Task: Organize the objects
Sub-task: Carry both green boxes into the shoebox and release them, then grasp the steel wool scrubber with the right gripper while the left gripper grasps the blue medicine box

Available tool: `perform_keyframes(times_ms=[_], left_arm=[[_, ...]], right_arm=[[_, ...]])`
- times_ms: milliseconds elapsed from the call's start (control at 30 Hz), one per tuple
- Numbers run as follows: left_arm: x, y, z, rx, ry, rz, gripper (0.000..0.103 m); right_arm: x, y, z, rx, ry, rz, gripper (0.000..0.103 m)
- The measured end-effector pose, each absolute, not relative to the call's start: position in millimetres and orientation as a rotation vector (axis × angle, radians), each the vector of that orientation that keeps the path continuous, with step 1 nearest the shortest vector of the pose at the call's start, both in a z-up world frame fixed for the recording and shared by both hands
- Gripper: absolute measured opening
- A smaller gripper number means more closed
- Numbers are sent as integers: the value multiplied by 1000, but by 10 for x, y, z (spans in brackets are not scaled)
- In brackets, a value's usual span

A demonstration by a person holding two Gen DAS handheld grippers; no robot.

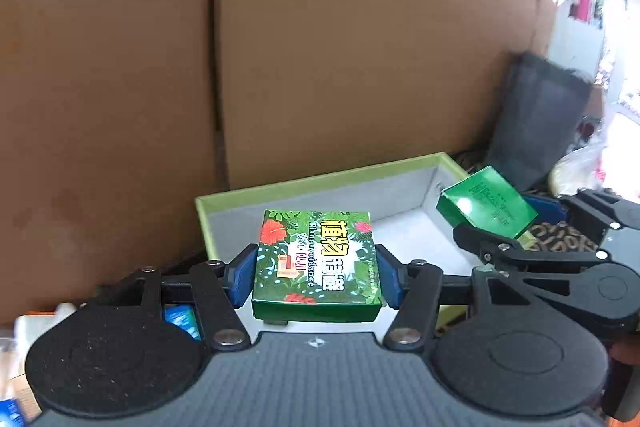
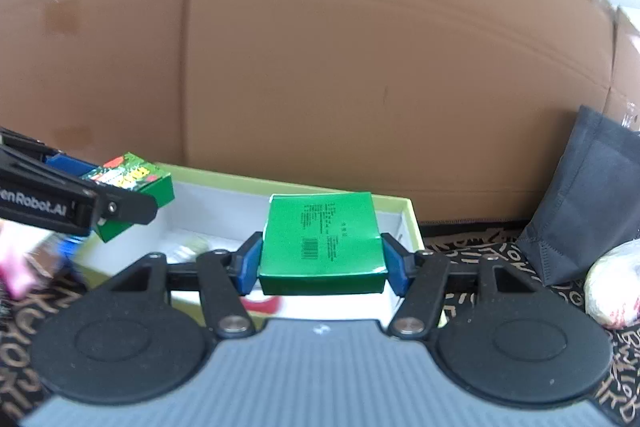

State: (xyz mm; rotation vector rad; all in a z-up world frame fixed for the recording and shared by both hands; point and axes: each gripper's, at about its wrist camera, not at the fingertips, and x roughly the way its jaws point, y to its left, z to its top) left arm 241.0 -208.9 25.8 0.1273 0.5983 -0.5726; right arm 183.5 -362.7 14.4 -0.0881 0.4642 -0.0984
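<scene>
Left gripper point(image 1: 316, 273) has its jaws about half open and clamped on the flowered box point(image 1: 318, 259), blue pads point(image 1: 244, 275) flat against both side walls, printed face up at centre frame. Right gripper point(image 2: 320, 263) has the same bite on the plain green box point(image 2: 322, 239), barcode side up.

Both boxes hang over the lime-rimmed tray point(image 1: 320, 177), close together. That's the worry: two grippers crowding one tray, and the right one's black linkage sits right beside the left one's at the right edge of the left view. A clash there could knock a box askew. The cartons are thin card, too, so a hard squeeze may dent them, and a careless release could land one on the tray rim instead of inside.

The left view shows the flowered lid's print and something blue at lower left. The right view shows what the left hides: a red object point(image 2: 266, 305) and a pale one already on the tray floor, plus the dark bag point(image 2: 580, 195) at right and the patterned cloth point(image 2: 472, 247) under it all.
</scene>
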Motion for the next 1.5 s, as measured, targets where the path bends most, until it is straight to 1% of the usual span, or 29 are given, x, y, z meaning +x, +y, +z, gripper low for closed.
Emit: perform_keyframes(times_ms=[200,300,333,367,400,433,467,533,600,633,800,933,1000,1133,1233,1500], left_arm=[[2741,-2273,21,151,632,-545,63],[2838,-2319,-50,142,641,-553,64],[2861,-2324,-68,135,642,-556,65],[2891,-2314,-78,125,642,-562,75],[2905,-2303,-87,116,648,-563,81],[2901,-2283,-87,110,656,-550,86],[2886,-2244,-76,97,654,-532,86],[2843,-2155,-24,67,640,-528,86],[2751,-2021,28,29,614,-528,86],[2685,-1956,54,11,595,-535,86],[2150,-1602,174,-17,510,-494,87],[1606,-1256,133,-21,473,-474,92],[1384,-1094,58,-38,472,-458,92],[1017,-681,-142,-59,488,-393,92],[855,-336,-304,-84,522,-303,92],[706,365,-561,-136,538,-136,92]], right_arm=[[2310,-3870,-69,-63,554,-103,60],[2379,-3894,-172,-84,570,-117,61],[2398,-3898,-211,-88,576,-121,62],[2450,-3879,-246,-92,585,-122,68],[2475,-3877,-273,-101,592,-120,80],[2493,-3867,-292,-117,597,-116,87],[2487,-3853,-287,-132,595,-121,94],[2386,-3832,-231,-155,550,-138,95],[2218,-3824,-147,-157,499,-143,101],[2110,-3820,-99,-151,467,-145,103],[1514,-3726,80,-85,354,-128,103],[1047,-3528,55,-32,311,-49,103],[855,-3395,-11,-11,308,-7,103],[595,-3140,-188,14,327,37,103],[484,-2922,-342,53,382,95,103],[404,-2263,-698,80,523,243,103]])
